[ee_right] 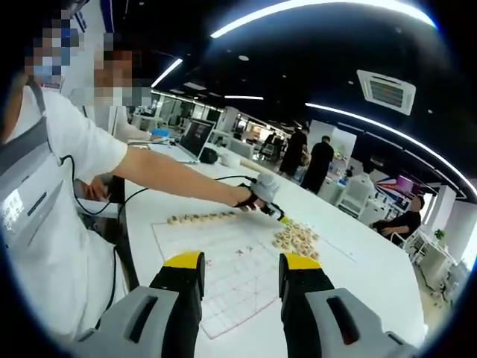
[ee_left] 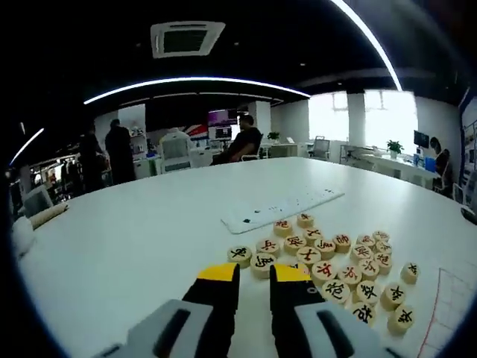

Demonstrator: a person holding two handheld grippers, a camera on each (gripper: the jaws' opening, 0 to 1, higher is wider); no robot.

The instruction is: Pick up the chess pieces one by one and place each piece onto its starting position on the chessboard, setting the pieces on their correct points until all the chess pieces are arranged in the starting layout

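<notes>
A loose heap of round wooden chess pieces (ee_left: 328,261) with red and black characters lies on the white table, just ahead and to the right of my left gripper (ee_left: 255,274). Its yellow-tipped jaws stand a little apart with nothing between them. From the right gripper view, the heap (ee_right: 296,239) lies past the far right corner of the red-lined paper chessboard (ee_right: 238,287). A row of pieces (ee_right: 200,218) stands along the board's far edge. My right gripper (ee_right: 242,268) hangs open and empty over the board's near side. The left gripper (ee_right: 274,212), held in a hand, reaches toward the heap.
A long white strip (ee_left: 283,209) lies on the table behind the heap. A corner of the board (ee_left: 449,302) shows at lower right. The person's arm (ee_right: 171,175) stretches over the board's far edge. A laptop (ee_right: 195,138) and several people stand farther off.
</notes>
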